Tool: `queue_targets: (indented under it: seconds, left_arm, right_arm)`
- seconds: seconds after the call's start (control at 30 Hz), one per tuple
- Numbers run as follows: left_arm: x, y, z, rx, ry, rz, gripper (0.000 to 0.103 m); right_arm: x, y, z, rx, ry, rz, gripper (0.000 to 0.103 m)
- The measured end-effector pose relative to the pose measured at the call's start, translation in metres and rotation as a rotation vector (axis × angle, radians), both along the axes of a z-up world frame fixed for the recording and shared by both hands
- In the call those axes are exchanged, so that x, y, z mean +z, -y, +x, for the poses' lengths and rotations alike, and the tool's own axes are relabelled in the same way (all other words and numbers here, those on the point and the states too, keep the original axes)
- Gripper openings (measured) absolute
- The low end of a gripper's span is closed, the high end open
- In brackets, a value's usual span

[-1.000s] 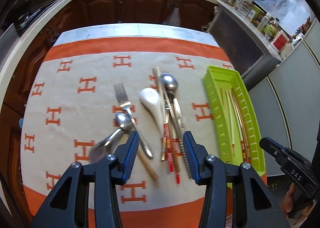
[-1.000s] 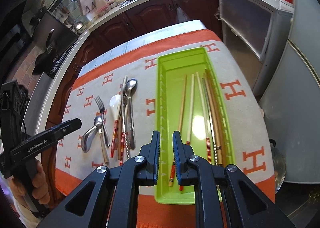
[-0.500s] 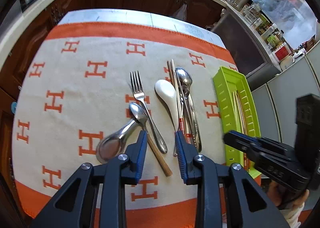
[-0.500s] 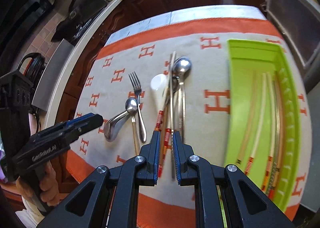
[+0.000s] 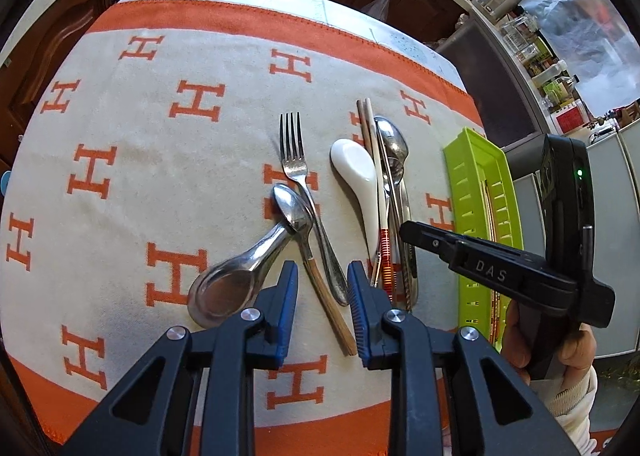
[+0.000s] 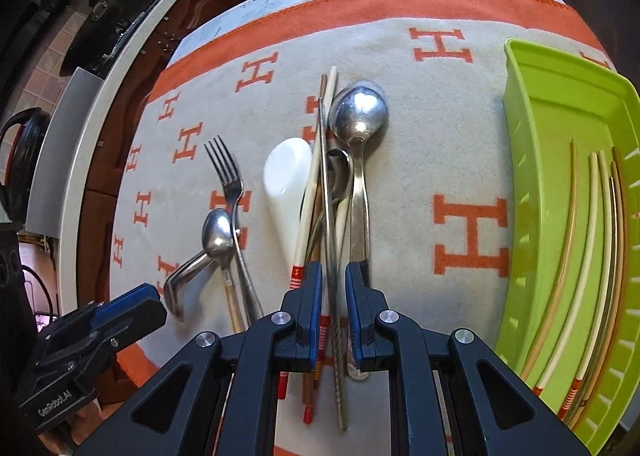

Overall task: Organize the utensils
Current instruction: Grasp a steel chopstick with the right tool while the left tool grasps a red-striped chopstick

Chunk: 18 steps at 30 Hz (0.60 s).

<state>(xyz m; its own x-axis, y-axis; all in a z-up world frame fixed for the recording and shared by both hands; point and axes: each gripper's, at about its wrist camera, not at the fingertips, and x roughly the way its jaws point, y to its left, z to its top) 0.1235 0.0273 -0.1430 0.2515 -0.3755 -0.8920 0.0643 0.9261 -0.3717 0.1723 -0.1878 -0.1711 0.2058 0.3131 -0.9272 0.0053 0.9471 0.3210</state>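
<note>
The left gripper [image 5: 322, 298] hangs over the cloth [image 5: 160, 159] with its jaws a narrow gap apart and nothing pinched. In that gap lie the fork [image 5: 306, 191] handle and the wooden handle of a small spoon [image 5: 294, 211]. Just left of its left finger lies a steel ladle spoon [image 5: 232, 280]. To its right, past the right finger, lie the white spoon [image 5: 356, 171] and the chopsticks [image 5: 370, 143].

The right gripper [image 6: 333, 296] points steeply down at that bundle, its jaws a slim slit apart. A metal chopstick [image 6: 329, 215] runs through the slit, though whether the pads press on it cannot be told. Ahead of it lies the big spoon [image 6: 360, 111]. Far to its right stands the green tray [image 6: 532, 159], with several chopsticks lying lengthwise inside.
</note>
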Motion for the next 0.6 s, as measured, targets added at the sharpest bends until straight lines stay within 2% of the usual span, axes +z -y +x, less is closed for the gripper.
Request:
queue_targets:
  seconds: [0.27, 0.43, 0.6]
  left_arm:
    - [-0.009, 0.011, 0.006, -0.016, -0.023, 0.0, 0.024]
    - [-0.009, 0.016, 0.009, -0.023, -0.022, 0.008, 0.024]
    - [-0.007, 0.024, 0.016, -0.03, -0.02, 0.012, 0.024]
  right_arm:
    - [-0.003, -0.022, 0.013, 0.045, 0.016, -0.063, 0.013]
    - [-0.009, -0.034, 0.012, 0.081, 0.048, -0.153, 0.007]
    - [0.006, -0.026, -0.001, 0.068, 0.097, -0.109, 0.006]
